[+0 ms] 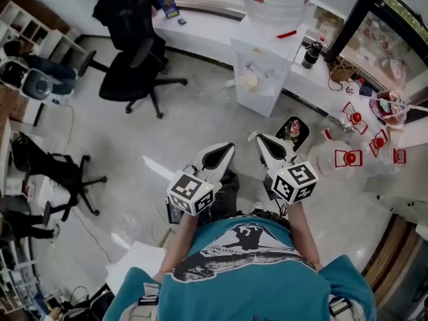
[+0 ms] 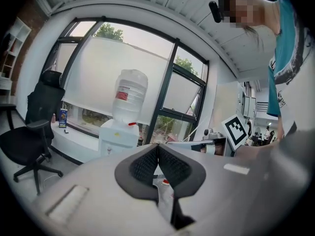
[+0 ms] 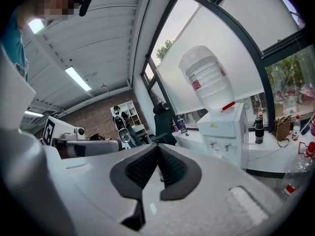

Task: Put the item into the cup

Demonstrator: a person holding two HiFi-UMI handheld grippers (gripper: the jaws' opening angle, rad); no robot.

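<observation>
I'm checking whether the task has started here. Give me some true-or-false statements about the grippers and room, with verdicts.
The left gripper is shut with nothing between its jaws. True.
The right gripper holds a cup. False: it is shut and empty.
A water dispenser stands ahead of the person. True.
In the head view, the black office chair stands right of the dispenser. False: it stands left of it.

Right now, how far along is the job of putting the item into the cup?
Nothing looks done yet. The left tool and right tool are both shut and empty, held up facing the water dispenser. No cup can be made out. Left: grasp the item and put it in.
</observation>
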